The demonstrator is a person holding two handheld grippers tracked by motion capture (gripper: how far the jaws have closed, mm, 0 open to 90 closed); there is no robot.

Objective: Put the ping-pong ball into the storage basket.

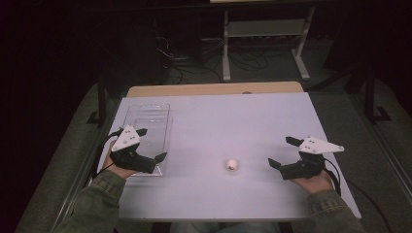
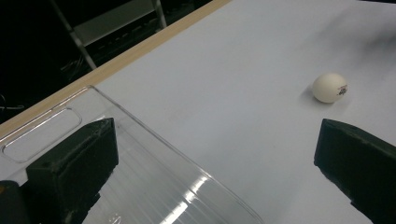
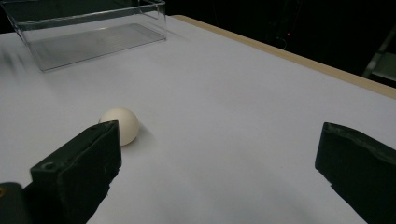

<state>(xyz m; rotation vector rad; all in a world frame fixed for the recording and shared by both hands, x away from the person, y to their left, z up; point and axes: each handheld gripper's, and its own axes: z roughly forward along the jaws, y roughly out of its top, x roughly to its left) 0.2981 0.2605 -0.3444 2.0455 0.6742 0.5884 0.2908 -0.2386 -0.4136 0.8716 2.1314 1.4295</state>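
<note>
Your right tool [image 1: 282, 153] sits with jaws spread wide and bare white tabletop [image 1: 243, 121] all the way between it and the ball [image 1: 232, 164]. Nothing stands in that lane. The ball lies alone near the middle of the near half, with free surface on every side of it. Over on your left, the clear box [image 1: 145, 131] is the one obstacle: its near end lies right under your left tool [image 1: 151, 144], jaws also spread wide, one jaw over the box, the other out past its right wall. From that wall across to the ball, open tabletop again. The far half is bare up to the wooden edge [image 1: 214, 89].
</note>
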